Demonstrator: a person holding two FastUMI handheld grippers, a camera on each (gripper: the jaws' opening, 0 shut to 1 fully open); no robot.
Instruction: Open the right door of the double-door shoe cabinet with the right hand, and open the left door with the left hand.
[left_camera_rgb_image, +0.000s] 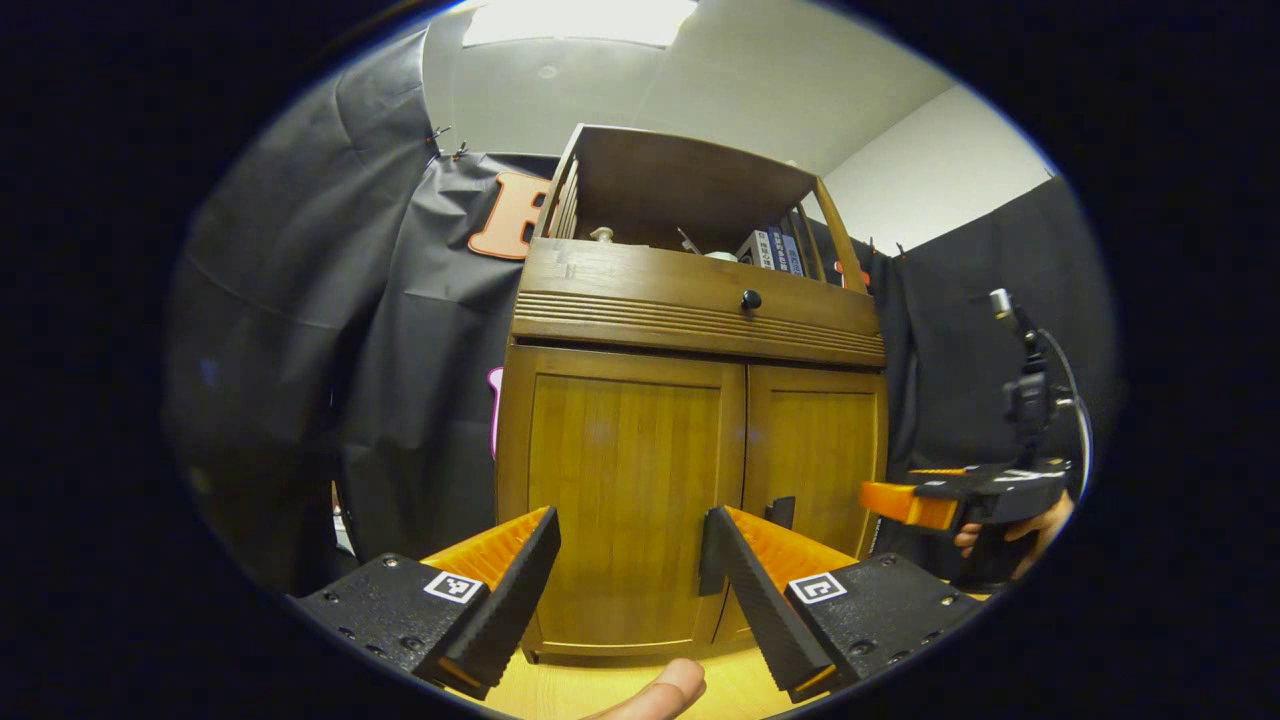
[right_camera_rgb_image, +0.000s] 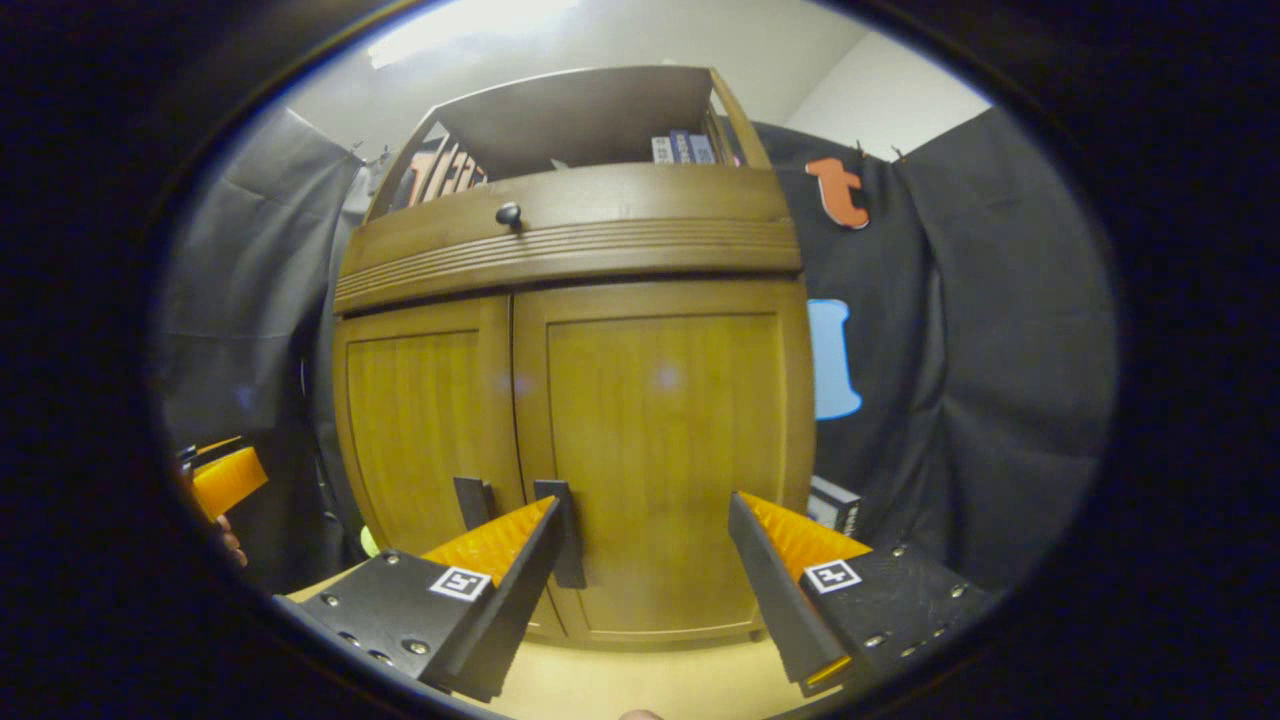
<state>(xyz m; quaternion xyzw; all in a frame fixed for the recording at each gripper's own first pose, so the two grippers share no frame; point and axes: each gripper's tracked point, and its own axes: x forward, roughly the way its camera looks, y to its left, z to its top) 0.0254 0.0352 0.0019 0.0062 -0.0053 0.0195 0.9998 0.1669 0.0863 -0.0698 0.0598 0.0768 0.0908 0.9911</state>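
The wooden shoe cabinet (left_camera_rgb_image: 690, 330) stands in front of me with both doors closed. In the left gripper view, my left gripper (left_camera_rgb_image: 628, 562) is open and faces the left door (left_camera_rgb_image: 620, 490), a little short of it. The right door (left_camera_rgb_image: 815, 450) carries a small dark handle (left_camera_rgb_image: 782, 511) near the centre seam. My right gripper (right_camera_rgb_image: 645, 545) is open before the right door (right_camera_rgb_image: 665, 440). Its left finger (right_camera_rgb_image: 520, 560) overlaps that door's dark handle (right_camera_rgb_image: 568, 540). The left door's handle (right_camera_rgb_image: 471, 502) sits just beside it. Nothing lies between either pair of fingers.
A drawer with a black knob (left_camera_rgb_image: 750, 299) runs above the doors, under an open shelf holding books (left_camera_rgb_image: 772, 248). Black cloth hangs on both sides. The other gripper (left_camera_rgb_image: 925, 500), held by a hand (left_camera_rgb_image: 1010, 535), is off to the right. The floor (left_camera_rgb_image: 600, 685) is light wood.
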